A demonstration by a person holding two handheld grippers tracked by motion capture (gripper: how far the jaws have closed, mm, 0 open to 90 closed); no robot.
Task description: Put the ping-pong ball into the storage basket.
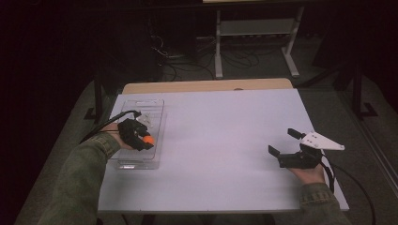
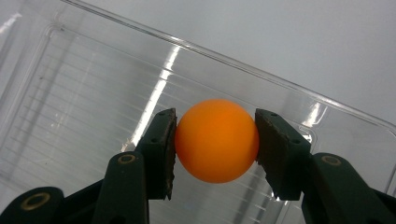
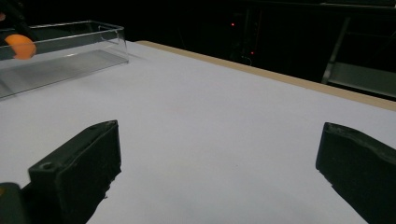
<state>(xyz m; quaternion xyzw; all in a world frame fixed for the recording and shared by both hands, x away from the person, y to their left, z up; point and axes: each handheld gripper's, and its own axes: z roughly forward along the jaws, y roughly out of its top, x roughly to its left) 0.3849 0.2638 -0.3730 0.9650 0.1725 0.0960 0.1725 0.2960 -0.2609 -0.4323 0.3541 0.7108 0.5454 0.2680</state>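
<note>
The left gripper (image 2: pixel 215 140) clamps the orange ball (image 2: pixel 217 140) between both jaws over the clear plastic tray (image 2: pixel 74 93); the right gripper (image 3: pixel 219 172) stands wide open.

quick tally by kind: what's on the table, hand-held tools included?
Orange ball: 1, clamped in the left tool
Clear plastic tray: 1
Hand-held tools: 2, the left one over the tray, the right tool open above bare tabletop
Total: 4

Clear tray (image 2: pixel 327 105), cut off, perhaps ribbed underneath.
</note>
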